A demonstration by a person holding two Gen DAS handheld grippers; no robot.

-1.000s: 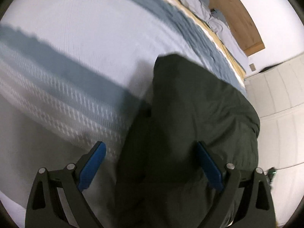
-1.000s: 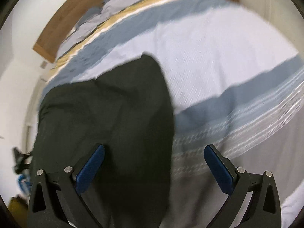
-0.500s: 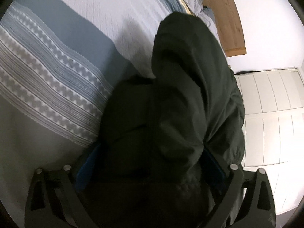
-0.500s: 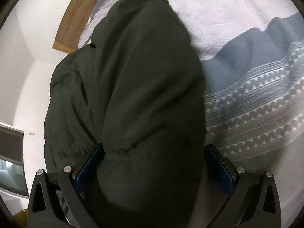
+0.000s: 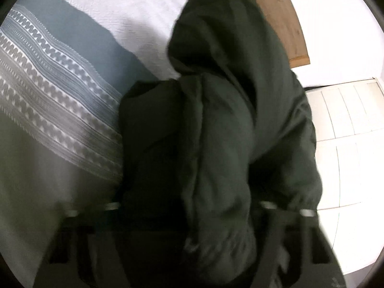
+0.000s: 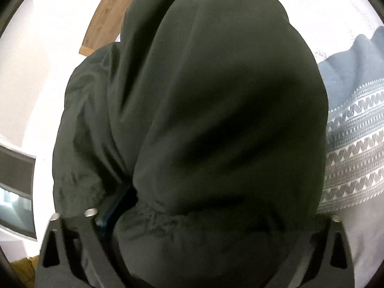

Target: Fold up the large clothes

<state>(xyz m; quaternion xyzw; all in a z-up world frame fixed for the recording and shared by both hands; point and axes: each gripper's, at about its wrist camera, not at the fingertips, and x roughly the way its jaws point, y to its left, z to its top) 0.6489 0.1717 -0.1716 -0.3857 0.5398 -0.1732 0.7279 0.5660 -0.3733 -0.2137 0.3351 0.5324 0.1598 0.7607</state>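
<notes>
On the bed, over the striped bedspread (image 5: pixel 72 76), a dark green padded garment (image 5: pixel 216 132) is seen bunched into thick folds, and it fills the middle of both wrist views. In the left wrist view a raised seam is shown running down the garment's front, and a rounded lobe of fabric is turned over at the top. The left tool (image 5: pixel 189 218) is blurred and largely buried in the cloth; its jaws have just been closing, with the garment between them, but whether the pads press on the fabric cannot be told. In the right wrist view the garment (image 6: pixel 216 120) bulges out over the right tool (image 6: pixel 213 218), whose jaws have likewise just been closing around a gathered hem; one blue pad (image 6: pixel 108 213) is glimpsed against the cloth, the other is hidden, so a firm grip cannot be confirmed. Around the garment, the bedspread's blue band and grey zigzag pattern are shown to one side. Beyond it, a wooden headboard (image 5: pixel 285 24) is set against a white wall (image 5: pixel 340 24), and white panelled doors (image 5: pixel 348 132) are seen beside the bed.
</notes>
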